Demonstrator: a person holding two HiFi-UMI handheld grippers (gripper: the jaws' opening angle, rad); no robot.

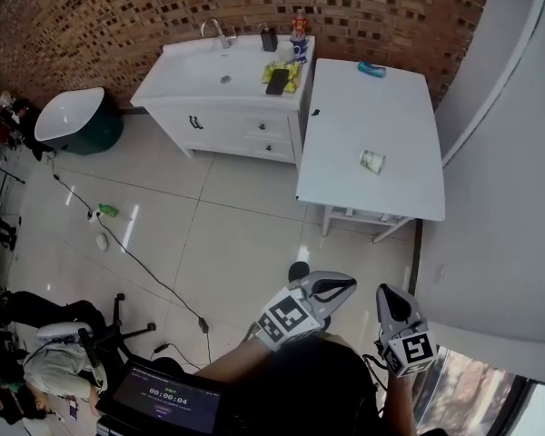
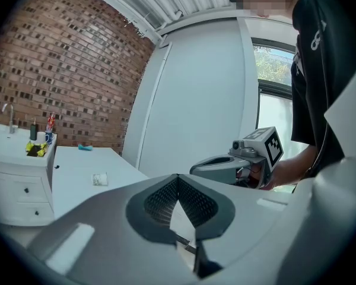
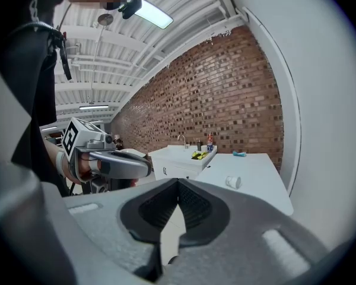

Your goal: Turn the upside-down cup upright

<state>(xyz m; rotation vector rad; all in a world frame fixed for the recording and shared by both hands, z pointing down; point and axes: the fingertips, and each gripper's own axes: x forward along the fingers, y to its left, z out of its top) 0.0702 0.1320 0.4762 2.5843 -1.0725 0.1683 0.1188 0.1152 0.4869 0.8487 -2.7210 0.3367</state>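
A small pale cup [image 1: 372, 161] lies on the white table [image 1: 345, 125], near its right side; it also shows as the cup [image 2: 99, 179] in the left gripper view and the cup [image 3: 232, 182] in the right gripper view. Both grippers are held over the floor well short of the table, far from the cup. My left gripper [image 1: 343, 285] is shut with nothing in it, its jaws closed together [image 2: 178, 176]. My right gripper [image 1: 387, 294] sits just to its right, jaws also closed and empty [image 3: 178, 181].
A white vanity with sink [image 1: 222, 75] stands left of the table, with bottles, a dark flat item and yellow things on top. A teal object [image 1: 372, 69] lies at the table's far end. A curved white wall [image 1: 500, 198] runs along the right. Cables cross the tiled floor.
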